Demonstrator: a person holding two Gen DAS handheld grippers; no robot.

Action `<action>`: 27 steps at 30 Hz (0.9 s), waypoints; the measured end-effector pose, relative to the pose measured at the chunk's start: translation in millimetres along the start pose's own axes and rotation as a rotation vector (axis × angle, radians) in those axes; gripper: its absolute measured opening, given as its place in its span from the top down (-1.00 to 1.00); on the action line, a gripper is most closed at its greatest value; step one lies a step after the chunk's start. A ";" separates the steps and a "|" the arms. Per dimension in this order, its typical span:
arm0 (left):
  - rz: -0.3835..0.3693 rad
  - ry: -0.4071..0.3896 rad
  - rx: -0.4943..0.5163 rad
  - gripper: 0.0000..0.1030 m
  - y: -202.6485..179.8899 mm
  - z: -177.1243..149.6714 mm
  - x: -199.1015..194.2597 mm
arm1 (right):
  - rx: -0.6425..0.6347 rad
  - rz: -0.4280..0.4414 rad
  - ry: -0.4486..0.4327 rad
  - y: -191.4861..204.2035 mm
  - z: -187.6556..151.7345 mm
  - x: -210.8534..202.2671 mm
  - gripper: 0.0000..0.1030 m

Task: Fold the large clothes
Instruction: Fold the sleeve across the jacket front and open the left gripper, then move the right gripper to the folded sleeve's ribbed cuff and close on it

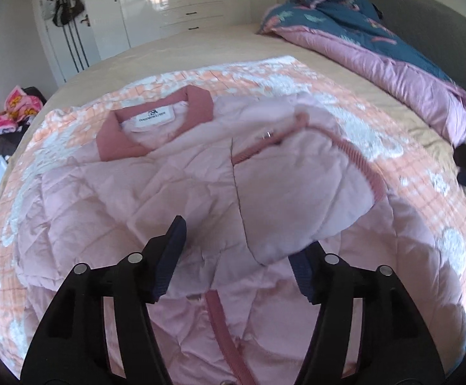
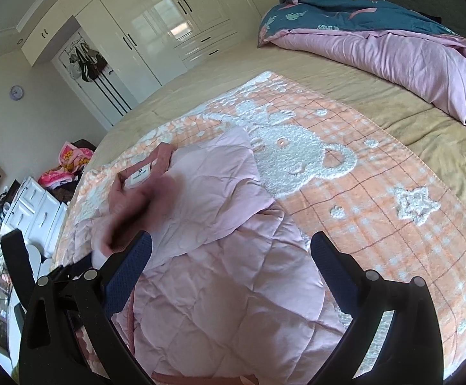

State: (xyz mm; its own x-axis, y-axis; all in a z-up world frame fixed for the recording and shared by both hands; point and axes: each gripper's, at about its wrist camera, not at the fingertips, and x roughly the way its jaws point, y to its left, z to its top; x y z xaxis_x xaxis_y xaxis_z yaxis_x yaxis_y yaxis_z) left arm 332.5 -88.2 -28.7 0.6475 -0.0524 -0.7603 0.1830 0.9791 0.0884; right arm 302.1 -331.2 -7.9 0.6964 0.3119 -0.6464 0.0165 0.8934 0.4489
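A pale pink quilted jacket (image 1: 156,192) lies front up on an orange and white blanket (image 1: 409,147) on the bed. Its darker pink collar (image 1: 114,134) with a white label points away from me. One sleeve (image 1: 297,176) is folded across the chest, and its ribbed cuff (image 1: 358,163) lies to the right. My left gripper (image 1: 239,243) is open low over the jacket; the sleeve's near end lies loose between its fingers and covers the right fingertip. My right gripper (image 2: 233,240) is open above the jacket's (image 2: 226,282) right side, holding nothing.
A blue and pink duvet (image 1: 377,41) is bunched at the bed's far right. White wardrobes (image 2: 156,32) and a door hung with bags (image 1: 66,6) stand behind. A pile of bright pink clothes (image 1: 14,112) and white drawers (image 2: 37,208) are off the bed's left side.
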 end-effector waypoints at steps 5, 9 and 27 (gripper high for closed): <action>-0.056 0.019 0.002 -0.49 2.8 -7.1 -11.7 | -0.002 -0.002 0.002 3.3 0.0 0.4 -0.92; -0.097 0.028 -0.048 -0.68 19.6 -9.7 -22.0 | -0.020 0.003 0.011 14.2 -2.8 1.4 -0.92; 0.059 -0.024 -0.372 -0.82 173.7 -25.3 -55.7 | -0.087 0.093 0.175 85.0 -37.6 65.1 -0.92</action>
State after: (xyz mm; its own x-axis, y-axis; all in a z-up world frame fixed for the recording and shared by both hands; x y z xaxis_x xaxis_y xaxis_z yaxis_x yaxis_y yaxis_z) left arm 309.5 89.8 12.7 0.6672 0.0056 -0.7448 -0.1334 0.9847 -0.1121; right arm 321.9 -222.8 -35.1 0.5565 0.4389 -0.7054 -0.1093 0.8804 0.4615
